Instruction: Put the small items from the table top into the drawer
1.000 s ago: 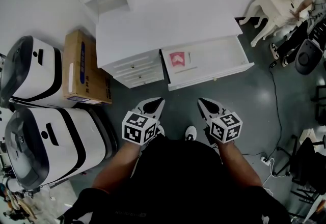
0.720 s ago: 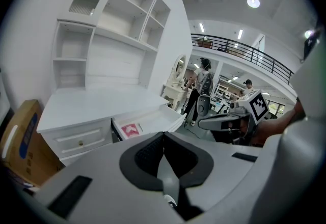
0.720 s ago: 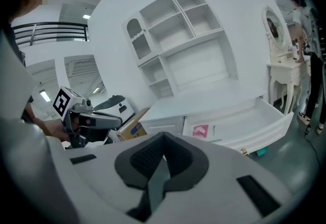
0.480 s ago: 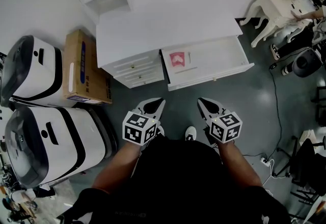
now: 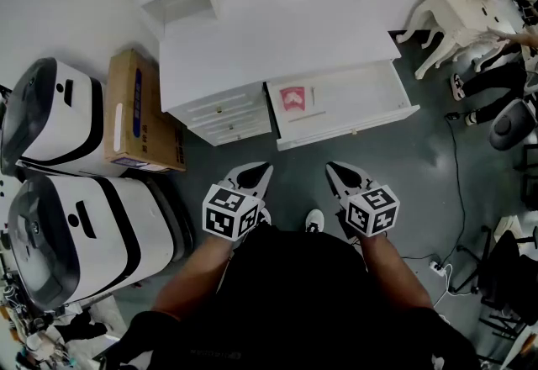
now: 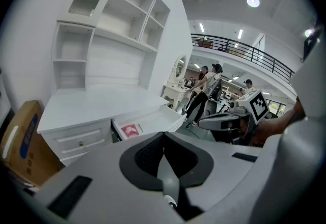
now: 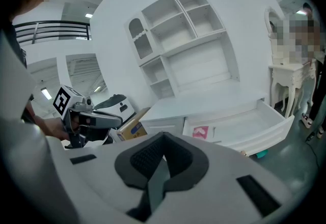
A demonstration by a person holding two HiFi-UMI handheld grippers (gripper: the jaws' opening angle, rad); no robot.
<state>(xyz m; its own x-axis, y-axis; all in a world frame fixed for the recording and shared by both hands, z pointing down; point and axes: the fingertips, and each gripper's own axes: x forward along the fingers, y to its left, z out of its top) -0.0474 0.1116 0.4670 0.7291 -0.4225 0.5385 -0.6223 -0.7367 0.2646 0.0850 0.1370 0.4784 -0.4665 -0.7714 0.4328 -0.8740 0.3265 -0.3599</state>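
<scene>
White desk [image 5: 269,36]: stands against the wall with a shelved hutch [image 6: 114,39] on top. Its right-hand drawer [image 5: 370,87] is pulled out toward the person, and the drawers on its left side [image 5: 220,112] are shut.
Pink card [image 5: 292,97]: lies flat at the left end of the open drawer, with a thin pale strip [image 5: 308,114] just beside it on the drawer floor.
Head view only: a cardboard box [image 5: 139,112] sits on the floor at the desk's left, two white machines [image 5: 59,120] with black bands stand beside it, and the person's arms and dark top fill the lower edge.
Left gripper view only: people stand by a white dressing table [image 6: 172,96] beyond the desk, under a railed balcony [image 6: 239,47] — and the right gripper [image 6: 201,123] shows side-on, marker cube up.
Right gripper view only: a small teal thing [image 7: 261,154] lies on the floor under the drawer's front, and the left gripper [image 7: 120,112] appears at the left.
Left gripper [image 5: 262,166]: held low in front of the person, well short of the desk and pointing at it. Its jaws are pressed together tip to tip, clamped on nothing.
Right gripper [image 5: 332,166]: level with the left one and near it, aimed toward the drawer — its jaws are likewise closed on each other and touch no item.
</scene>
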